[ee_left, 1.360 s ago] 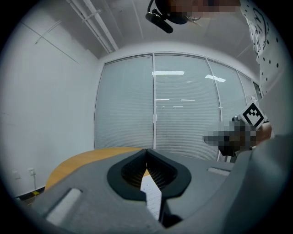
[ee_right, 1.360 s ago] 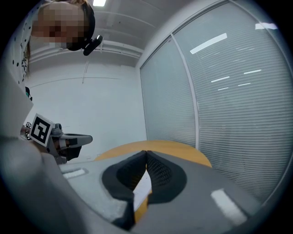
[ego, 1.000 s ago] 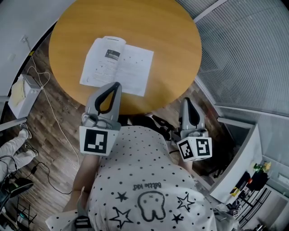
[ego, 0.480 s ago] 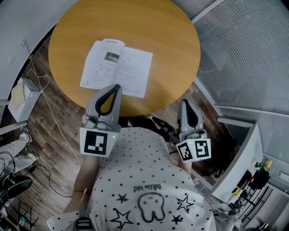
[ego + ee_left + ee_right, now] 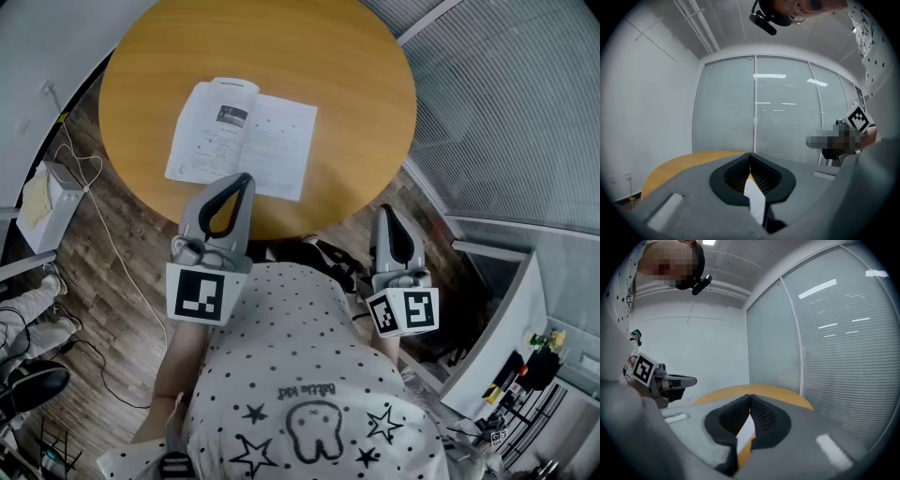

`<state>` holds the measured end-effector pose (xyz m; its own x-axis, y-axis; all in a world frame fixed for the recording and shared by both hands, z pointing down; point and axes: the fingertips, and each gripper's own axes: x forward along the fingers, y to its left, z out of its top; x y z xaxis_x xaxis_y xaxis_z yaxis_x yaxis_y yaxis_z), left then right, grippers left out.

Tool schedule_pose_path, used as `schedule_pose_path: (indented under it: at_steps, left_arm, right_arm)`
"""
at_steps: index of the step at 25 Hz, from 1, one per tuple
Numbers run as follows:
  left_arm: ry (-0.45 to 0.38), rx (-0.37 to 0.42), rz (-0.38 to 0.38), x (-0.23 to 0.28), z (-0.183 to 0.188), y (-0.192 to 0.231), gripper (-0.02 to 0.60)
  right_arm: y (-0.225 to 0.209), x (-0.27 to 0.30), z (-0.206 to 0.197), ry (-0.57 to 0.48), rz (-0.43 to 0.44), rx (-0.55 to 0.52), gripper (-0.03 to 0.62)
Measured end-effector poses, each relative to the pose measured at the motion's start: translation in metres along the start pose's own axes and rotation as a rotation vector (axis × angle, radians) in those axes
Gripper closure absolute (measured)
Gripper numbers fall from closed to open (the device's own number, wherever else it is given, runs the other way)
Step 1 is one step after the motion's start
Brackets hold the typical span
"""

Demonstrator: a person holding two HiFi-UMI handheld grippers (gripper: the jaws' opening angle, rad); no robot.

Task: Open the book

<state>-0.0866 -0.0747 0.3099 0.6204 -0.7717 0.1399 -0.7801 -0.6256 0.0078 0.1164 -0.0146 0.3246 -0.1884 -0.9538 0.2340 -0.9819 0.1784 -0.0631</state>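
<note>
Since the book point(image 5: 242, 139) already lies open on the table point(image 5: 361, 84), upper left of the head view, you look done. The left gripper point(image 5: 245, 178) and right gripper point(image 5: 384, 209) below it are pinched closed and empty, so I'd say there's nothing left to grab.

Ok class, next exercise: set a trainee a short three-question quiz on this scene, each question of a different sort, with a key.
1. True or false: the book lies open on the table.
2. The jaws of the left gripper are: A wide apart, B together, C closed on a page.
3. In the head view, which is nearer the book, the left gripper or the right gripper?
Key: 1 true; 2 B; 3 left gripper.
</note>
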Motion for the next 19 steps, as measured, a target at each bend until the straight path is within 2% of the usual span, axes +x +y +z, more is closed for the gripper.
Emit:
schedule_pose_path:
  at_steps: [7,12,19]
  left_arm:
    - [0.015,-0.018,-0.006,0.0005,-0.0034,-0.0032,0.571]
    - [0.055,-0.014,-0.008,0.0003,-0.0067,-0.0004,0.571]
    - [-0.018,-0.034,-0.005,0.0069,-0.0028,0.0013,0.571]
  right_arm:
    - [-0.0049,-0.0021,0.0013,0.007,-0.006,-0.002,0.589]
    - [-0.0051,-0.0017,0.0034,0.012,-0.007,0.005,0.589]
    - [-0.0036,0.0052,0.0048,-0.003,0.001,-0.012,0.589]
